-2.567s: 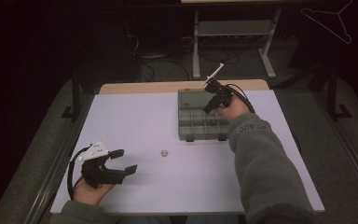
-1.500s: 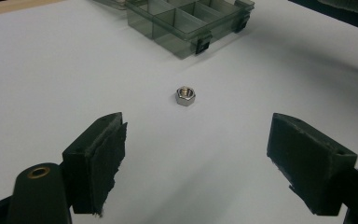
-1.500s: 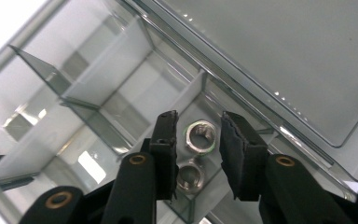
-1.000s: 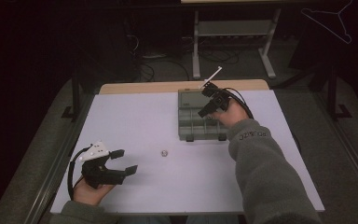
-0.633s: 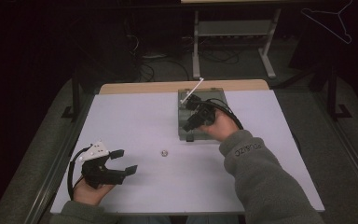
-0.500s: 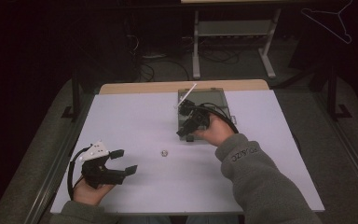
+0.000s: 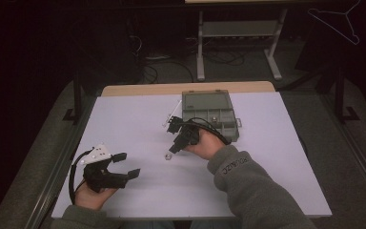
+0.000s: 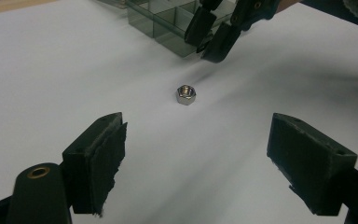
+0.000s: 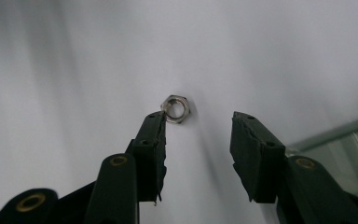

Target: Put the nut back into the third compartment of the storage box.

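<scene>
one small silver hex nut (image 9: 176,108) lies loose just ahead of the right claw (image 9: 196,140).
its jaws, parted and empty after opening, seemingly straddle for a pickup; left claw (image 8: 214,158) hangs released, well back.

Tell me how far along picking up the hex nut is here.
Done: the right gripper is over the hex nut, beside the compartment box. In hand: its jaws, just opened a little, stand apart with nothing clamped; the nut lies on the table just beyond one fingertip. Left: centre, close, lift. The left gripper sits open.
</scene>
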`<state>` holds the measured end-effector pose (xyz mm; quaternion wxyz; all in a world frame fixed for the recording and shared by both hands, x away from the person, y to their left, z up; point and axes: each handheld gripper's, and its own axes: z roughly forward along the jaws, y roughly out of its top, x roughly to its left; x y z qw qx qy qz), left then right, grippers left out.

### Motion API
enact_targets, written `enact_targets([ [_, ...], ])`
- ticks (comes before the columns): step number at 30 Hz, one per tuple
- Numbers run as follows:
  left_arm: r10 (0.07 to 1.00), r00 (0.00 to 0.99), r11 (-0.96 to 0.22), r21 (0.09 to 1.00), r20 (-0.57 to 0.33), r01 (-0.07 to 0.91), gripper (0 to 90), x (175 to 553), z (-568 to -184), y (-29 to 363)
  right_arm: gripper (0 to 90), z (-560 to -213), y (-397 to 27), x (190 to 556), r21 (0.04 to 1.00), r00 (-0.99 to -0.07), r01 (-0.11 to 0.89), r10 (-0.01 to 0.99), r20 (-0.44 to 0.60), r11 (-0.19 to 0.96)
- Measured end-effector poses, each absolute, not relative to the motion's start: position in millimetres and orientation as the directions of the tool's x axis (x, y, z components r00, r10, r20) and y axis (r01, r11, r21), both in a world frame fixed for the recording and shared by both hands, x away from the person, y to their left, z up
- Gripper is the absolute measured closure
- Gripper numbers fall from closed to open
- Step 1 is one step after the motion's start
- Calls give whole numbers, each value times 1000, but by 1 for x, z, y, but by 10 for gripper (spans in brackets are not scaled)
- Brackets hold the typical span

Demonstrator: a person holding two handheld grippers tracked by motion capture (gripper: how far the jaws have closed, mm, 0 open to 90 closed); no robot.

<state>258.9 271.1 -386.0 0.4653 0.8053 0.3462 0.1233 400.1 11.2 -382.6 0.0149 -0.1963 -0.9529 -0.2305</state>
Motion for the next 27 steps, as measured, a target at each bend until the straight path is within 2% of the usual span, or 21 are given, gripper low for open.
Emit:
enact_targets([
  [14, 671, 730, -325, 835, -127, 444, 185, 259, -386, 271, 565, -405, 38, 397, 397, -940, 340, 317, 124, 853],
  [27, 671, 730, -323, 836, -128, 444, 185, 259, -386, 271, 641, -418, 45, 397, 359, -949, 315, 298, 105, 878],
])
